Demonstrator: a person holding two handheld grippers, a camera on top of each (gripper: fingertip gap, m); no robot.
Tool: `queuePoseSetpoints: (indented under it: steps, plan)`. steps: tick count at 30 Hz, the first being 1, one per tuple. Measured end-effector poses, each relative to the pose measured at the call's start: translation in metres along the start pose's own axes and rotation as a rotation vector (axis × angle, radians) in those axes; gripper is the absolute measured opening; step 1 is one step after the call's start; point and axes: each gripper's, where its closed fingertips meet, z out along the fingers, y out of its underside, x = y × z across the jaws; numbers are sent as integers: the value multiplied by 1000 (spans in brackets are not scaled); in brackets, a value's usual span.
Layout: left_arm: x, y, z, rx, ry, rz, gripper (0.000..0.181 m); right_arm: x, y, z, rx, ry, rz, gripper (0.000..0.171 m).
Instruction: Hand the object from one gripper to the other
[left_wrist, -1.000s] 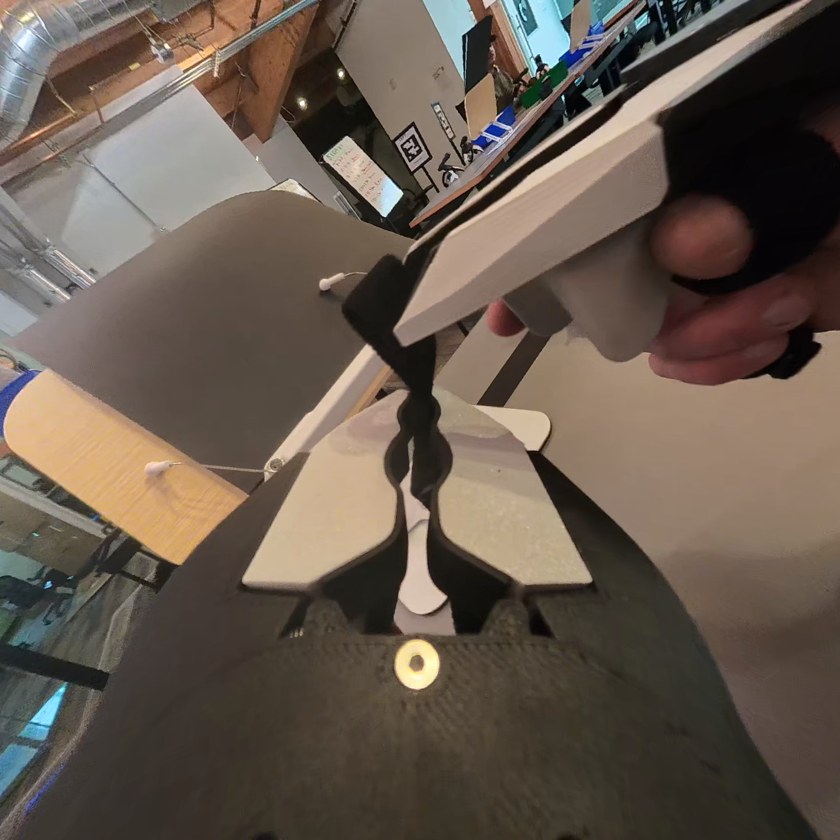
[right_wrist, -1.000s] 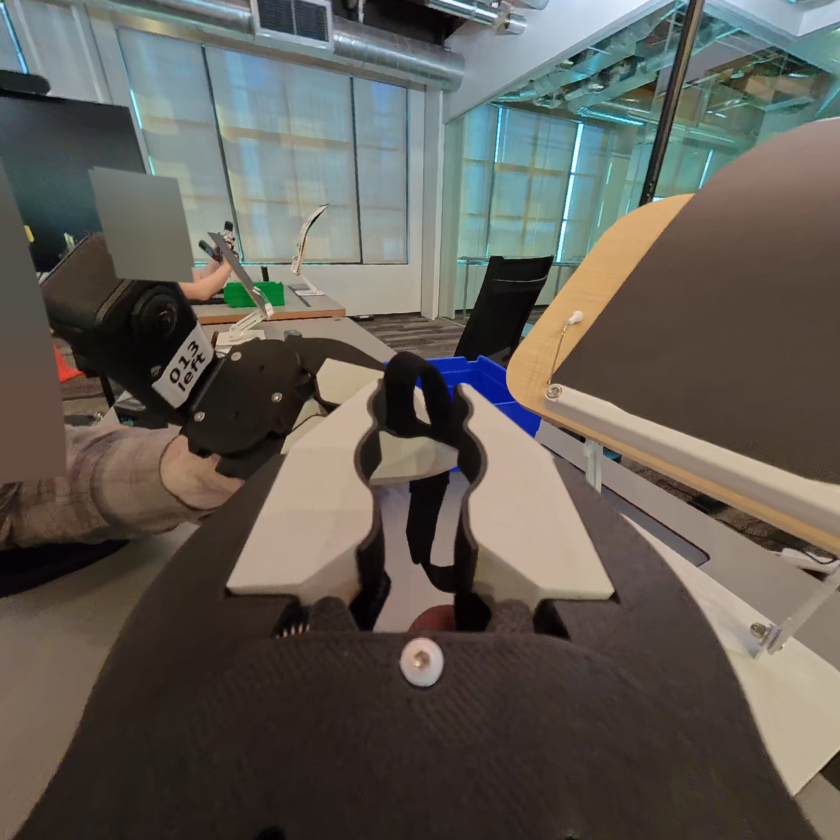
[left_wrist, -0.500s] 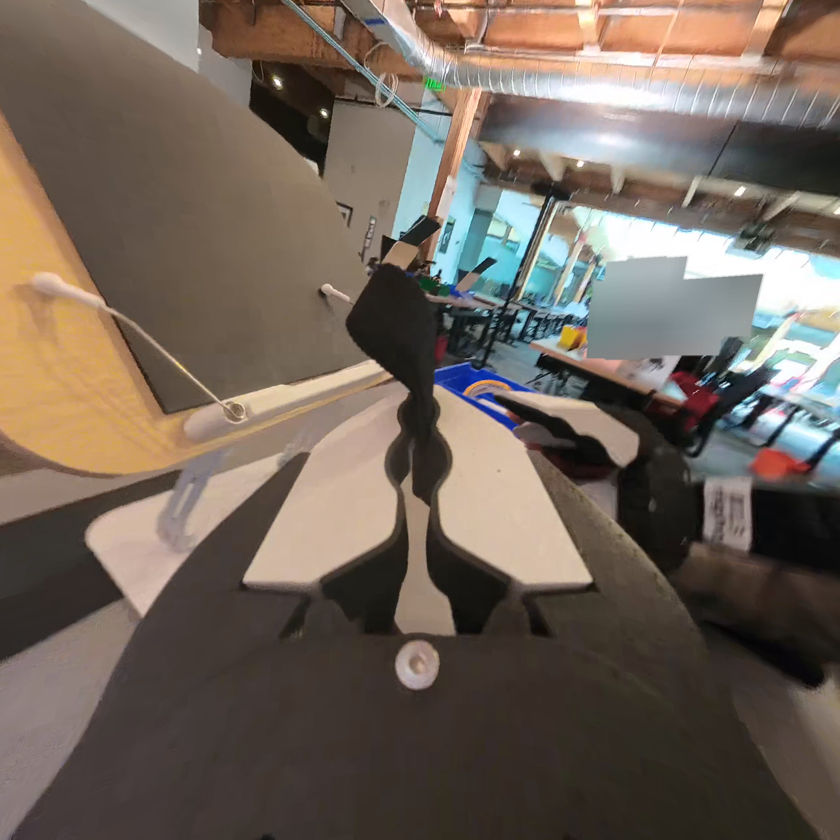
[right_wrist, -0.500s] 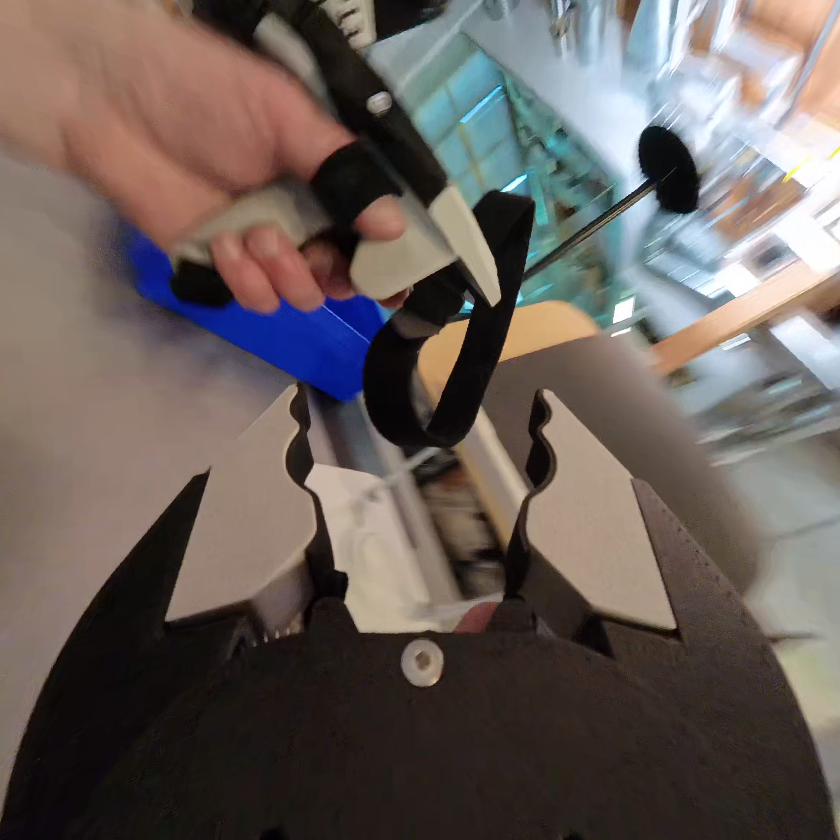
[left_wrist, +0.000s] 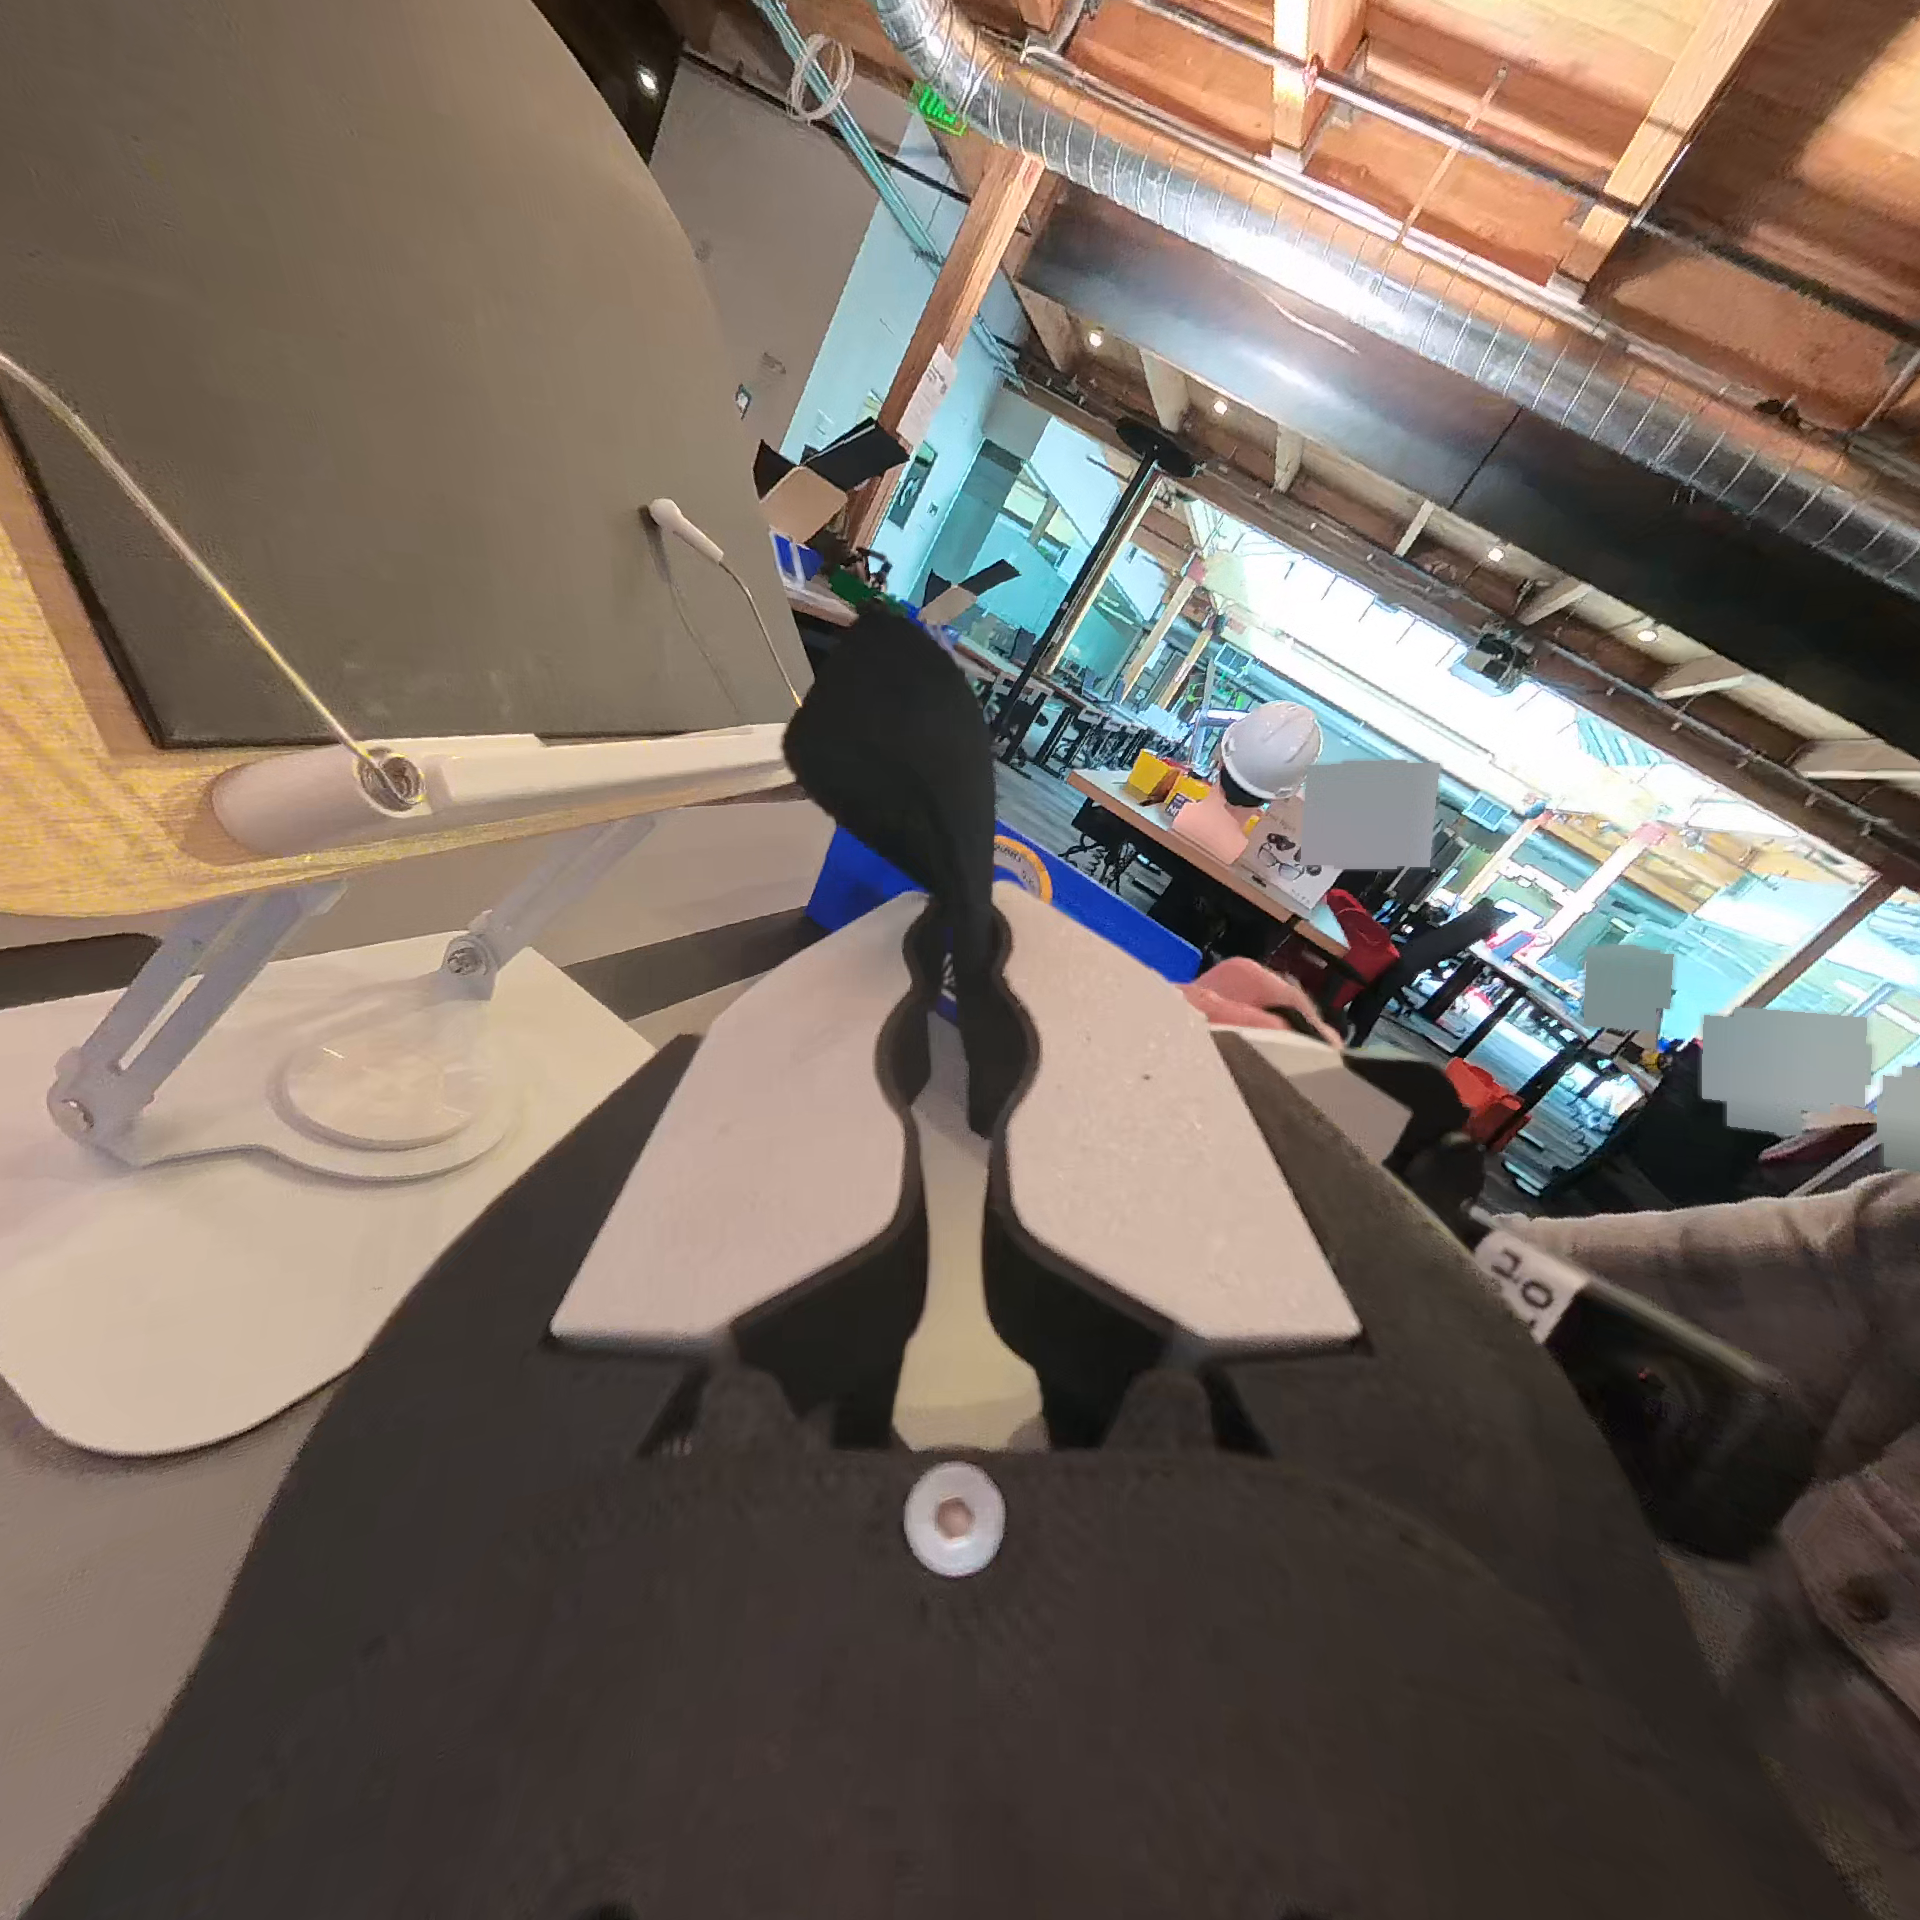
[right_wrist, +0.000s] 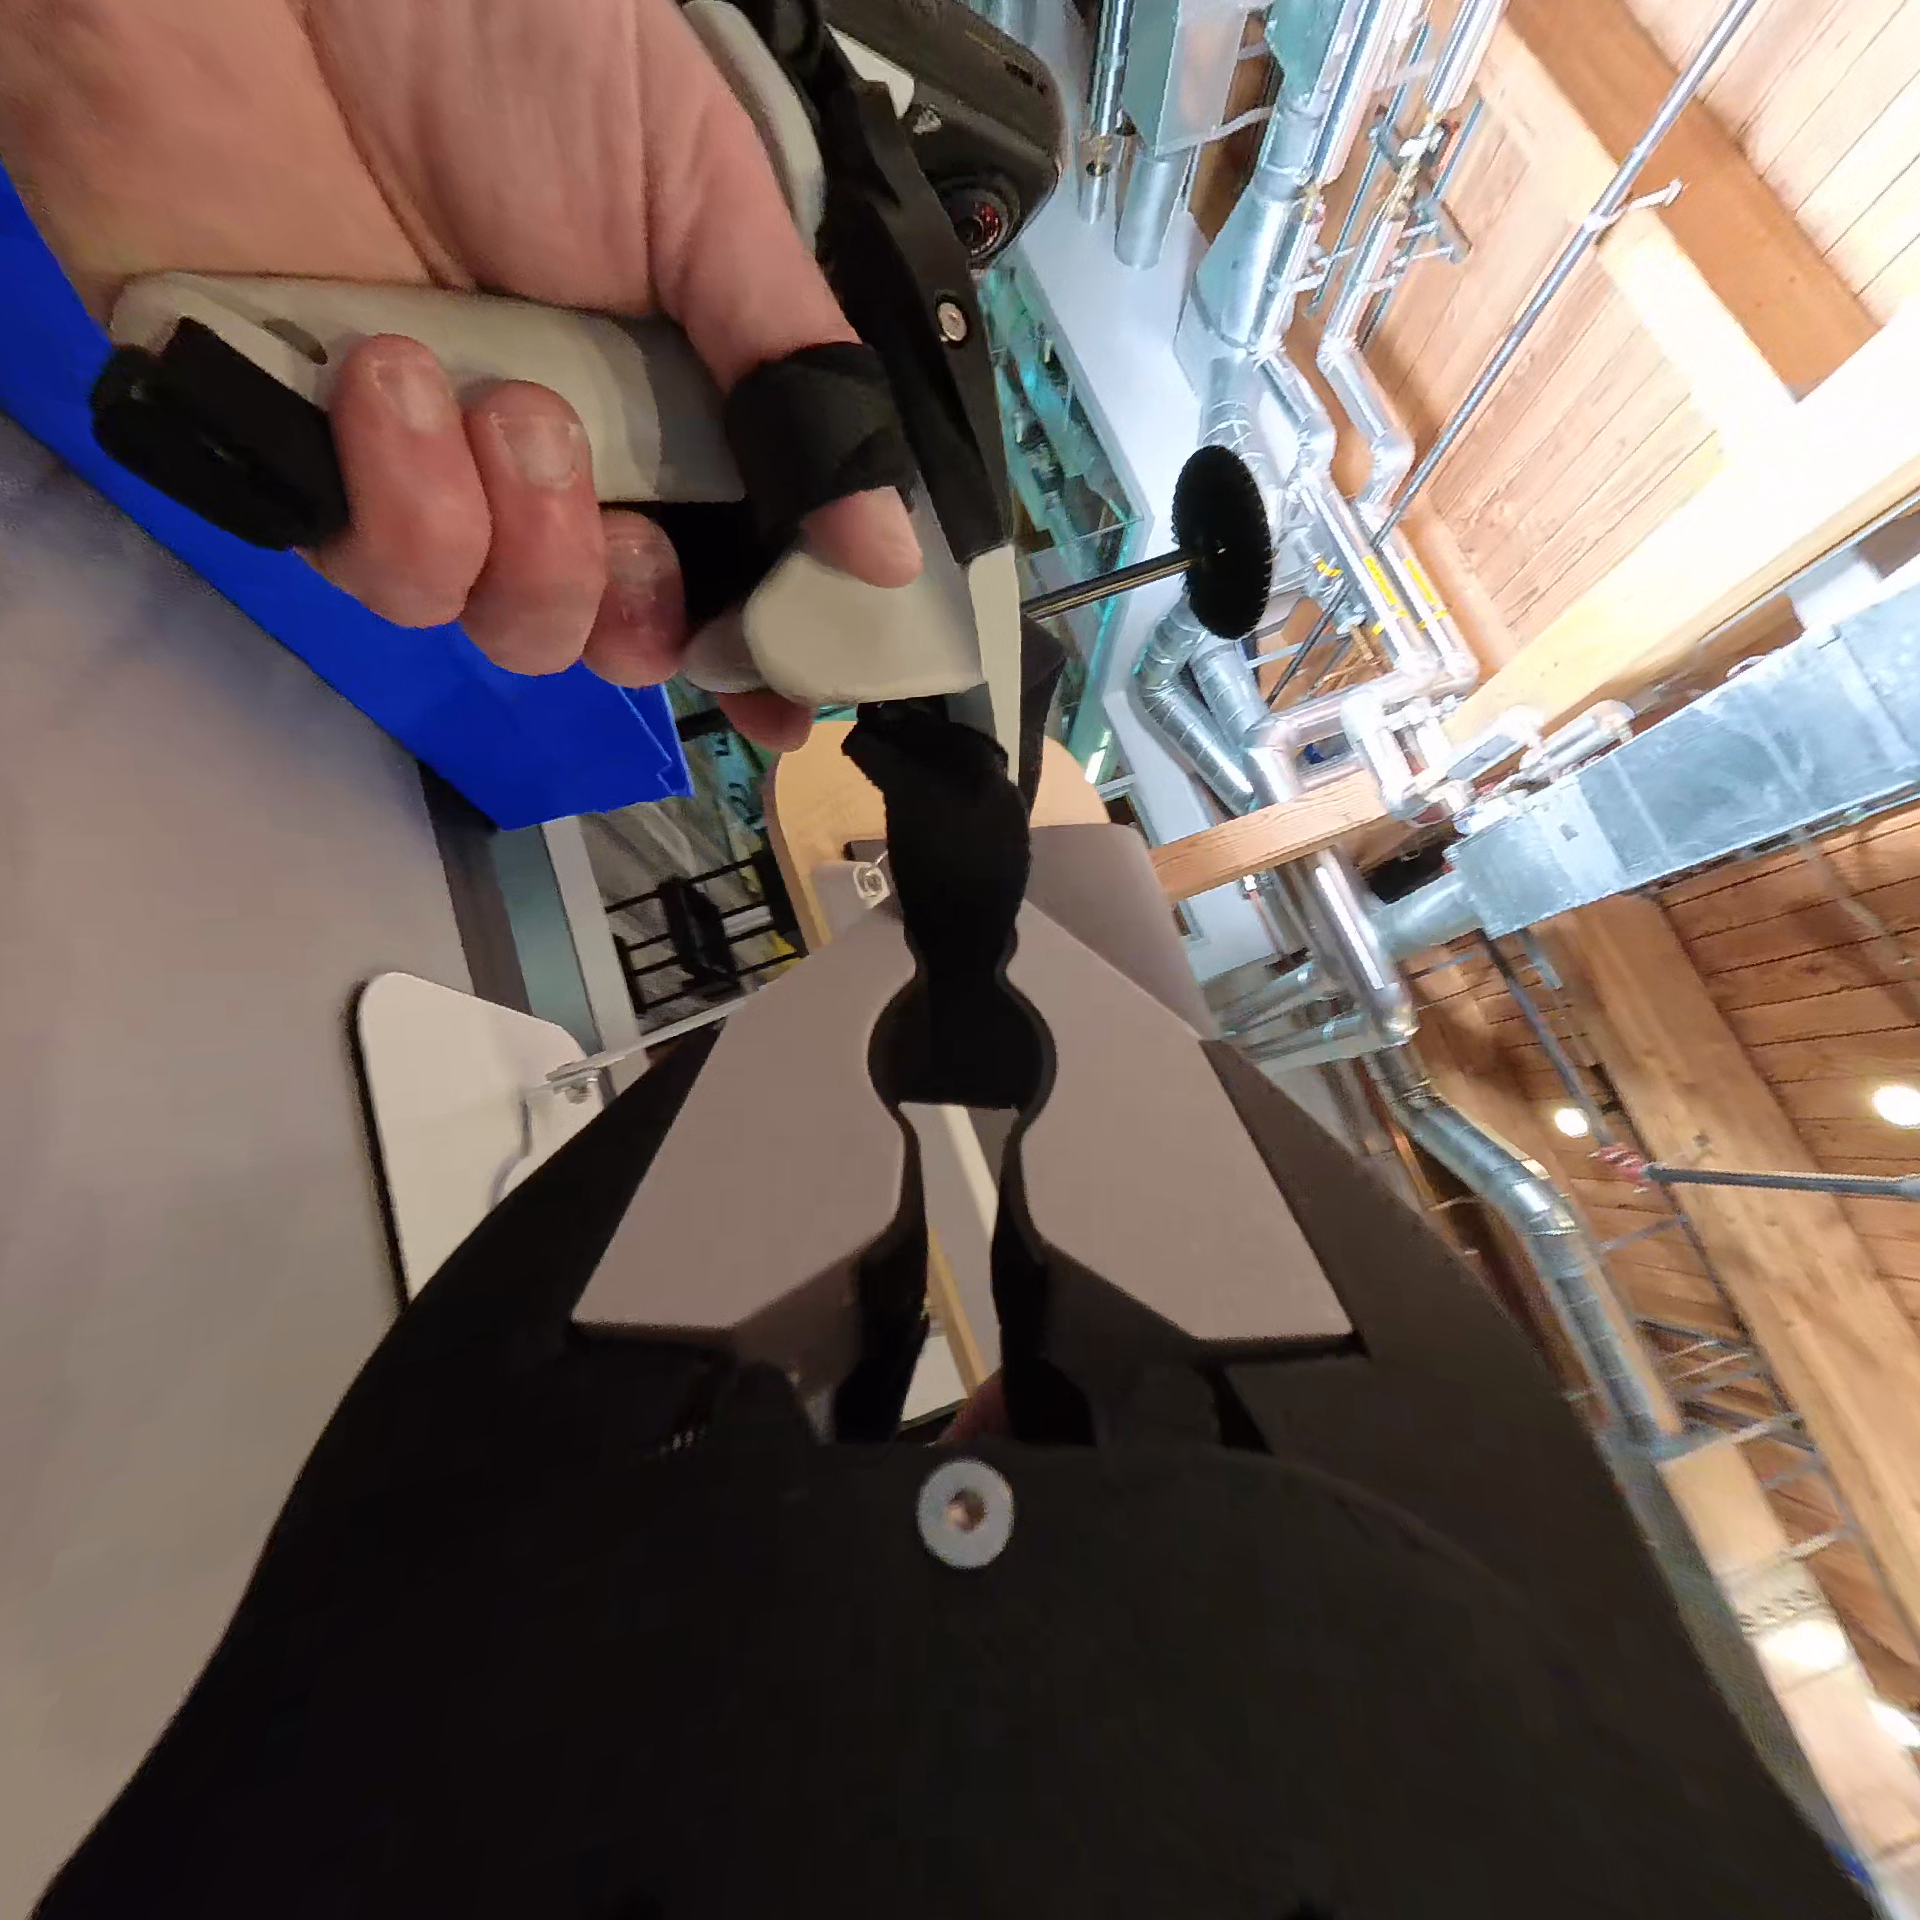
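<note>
Gripping a black strap (left_wrist: 902, 790) in both grippers at once: left gripper (left_wrist: 958, 1023) jaws clenching its lower part, right gripper (right_wrist: 961, 1023) jaws pinching the bunched end (right_wrist: 956, 883), just under a hand (right_wrist: 468, 343) and above the grey worktop (right_wrist: 156, 935).

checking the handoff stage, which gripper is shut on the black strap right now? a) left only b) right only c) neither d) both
d, the left gripper pinches the black strap in its own view, and the right gripper is shut on the same strap too.
</note>
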Motion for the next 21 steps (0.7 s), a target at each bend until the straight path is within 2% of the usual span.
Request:
queuePoseSetpoints:
  steps: [4,7,10,14,17,21]
  plan:
    - [-9,-2,-1,-17,-64,102,33,3,13,3,-37,-78,157,0]
    - [-13,-14,-7,8,-115,227,46,3,28,5,-85,-174,360,0]
    - [-16,-21,-11,-11,-223,500,52,3,42,6,-138,-272,579,0]
    - [3,-23,-10,-15,-291,887,55,-11,56,4,-217,-442,857,0]
    - [18,-2,0,-85,-281,1110,57,-20,60,1,-243,-533,1031,0]
    - [16,35,16,-224,-319,1265,69,-32,60,-2,-286,-619,1164,0]
